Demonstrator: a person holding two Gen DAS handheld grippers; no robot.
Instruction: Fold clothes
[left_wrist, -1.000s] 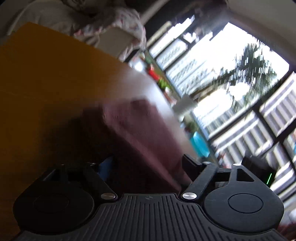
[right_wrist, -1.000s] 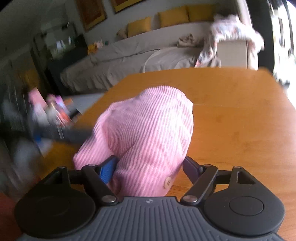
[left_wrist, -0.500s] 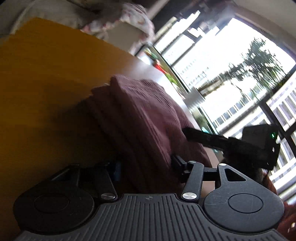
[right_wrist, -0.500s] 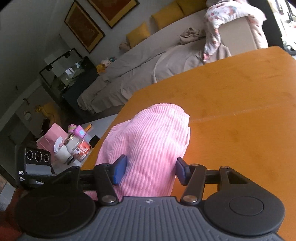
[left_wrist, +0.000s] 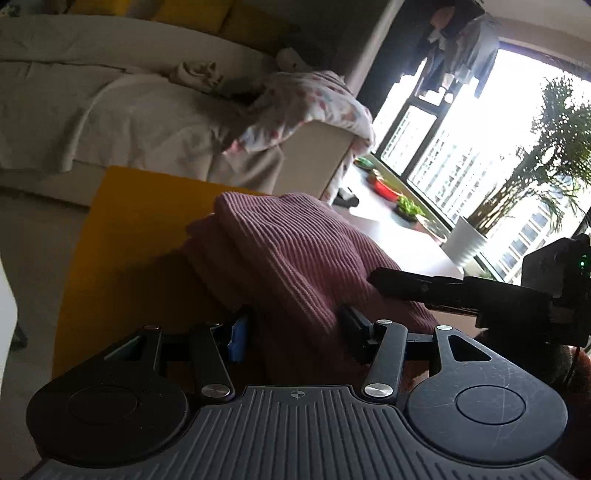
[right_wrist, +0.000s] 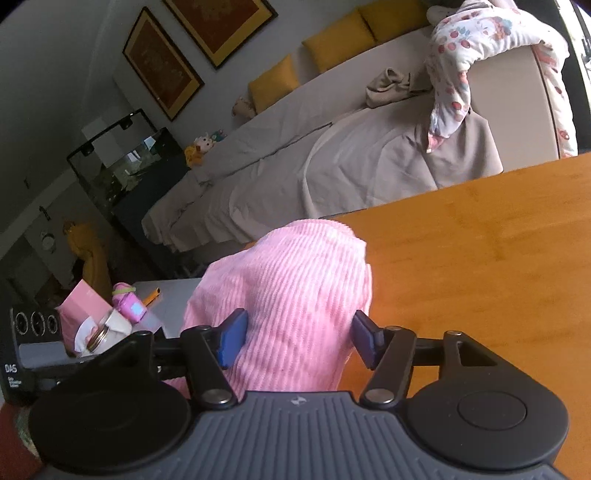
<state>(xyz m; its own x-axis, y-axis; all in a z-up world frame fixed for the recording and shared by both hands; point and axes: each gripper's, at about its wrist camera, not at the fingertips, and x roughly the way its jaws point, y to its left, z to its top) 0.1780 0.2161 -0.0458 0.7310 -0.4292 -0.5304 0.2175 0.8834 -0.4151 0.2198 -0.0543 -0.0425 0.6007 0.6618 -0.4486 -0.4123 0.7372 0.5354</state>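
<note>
A pink ribbed garment (right_wrist: 291, 291), folded into a thick bundle, is held up above the orange wooden table (right_wrist: 480, 251). My right gripper (right_wrist: 299, 339) is shut on its near edge. In the left wrist view the same garment (left_wrist: 295, 258) looks dark maroon against the window light. My left gripper (left_wrist: 295, 328) is shut on its other near edge. The right gripper's finger (left_wrist: 424, 288) reaches in from the right onto the cloth.
A grey covered sofa (right_wrist: 332, 147) with yellow cushions and a floral garment (right_wrist: 480, 48) stands beyond the table. A low side table (right_wrist: 110, 317) with pink items sits left. A bright window (left_wrist: 480, 147) with plants is right.
Both grippers have lifted and tilted up with the garment, so the sofa now fills the view. The jaws have stayed shut on the cloth.
</note>
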